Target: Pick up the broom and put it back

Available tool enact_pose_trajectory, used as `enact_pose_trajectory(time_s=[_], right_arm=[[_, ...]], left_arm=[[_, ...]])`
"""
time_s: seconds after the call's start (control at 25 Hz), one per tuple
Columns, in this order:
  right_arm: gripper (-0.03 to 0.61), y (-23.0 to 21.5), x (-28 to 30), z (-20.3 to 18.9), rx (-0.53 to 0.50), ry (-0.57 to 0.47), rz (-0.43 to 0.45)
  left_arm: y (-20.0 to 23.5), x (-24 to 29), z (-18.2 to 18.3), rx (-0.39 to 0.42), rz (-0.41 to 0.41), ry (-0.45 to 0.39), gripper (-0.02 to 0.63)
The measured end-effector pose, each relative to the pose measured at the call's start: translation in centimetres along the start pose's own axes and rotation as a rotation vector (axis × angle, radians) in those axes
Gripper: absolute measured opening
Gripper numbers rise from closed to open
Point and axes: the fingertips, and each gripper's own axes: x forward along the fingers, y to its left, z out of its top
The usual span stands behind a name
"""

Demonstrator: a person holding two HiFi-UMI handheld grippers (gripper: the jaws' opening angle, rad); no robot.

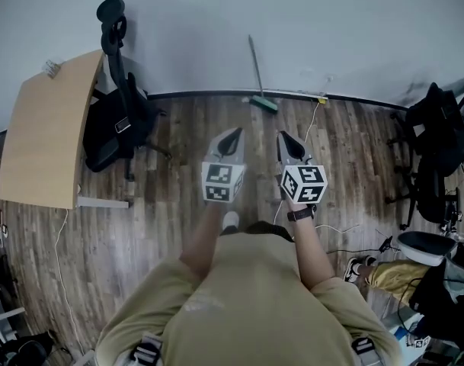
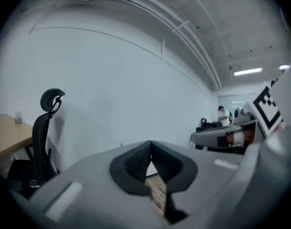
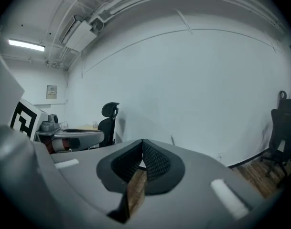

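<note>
Past my right gripper (image 3: 142,144) the broom (image 3: 172,140) is, I think, only that thin sliver, its head hidden behind the gripper's body, and in the head view a person's leg (image 1: 384,274) shows while the rest is lost in dark clutter at the right edge.

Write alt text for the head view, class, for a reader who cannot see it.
Seen from above, a person holds the left gripper and right gripper, both shut and empty, toward a broom leaning on the white wall. A desk and black chair stand at left.
</note>
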Motion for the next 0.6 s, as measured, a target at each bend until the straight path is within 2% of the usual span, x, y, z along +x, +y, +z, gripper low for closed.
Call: enact_pose_trajectory(time_s=[0.2,0.32,0.48,0.6], right_arm=[[0.009,0.4,4.8,-1.2,-0.007,0.063,0.022],[0.012,-0.3,8.2,-0.6,-0.002,0.066,0.042],[0.018,-2.4,13.5,0.0,0.013,0.062,0.073],[0.018,-5.6,18.0,1.4,0.028,0.036,0.098]], left_arm=[[4.1,1.2,-2.2,-0.055,0.033,0.045,0.002],[6.4,3.5,-2.1,-0.082,0.053,0.052,0.002],[8.9,8.0,-1.5,-0.062,0.067,0.07,0.002],[10.2,13.3,-1.0,-0.04,0.071,0.086,0.002]])
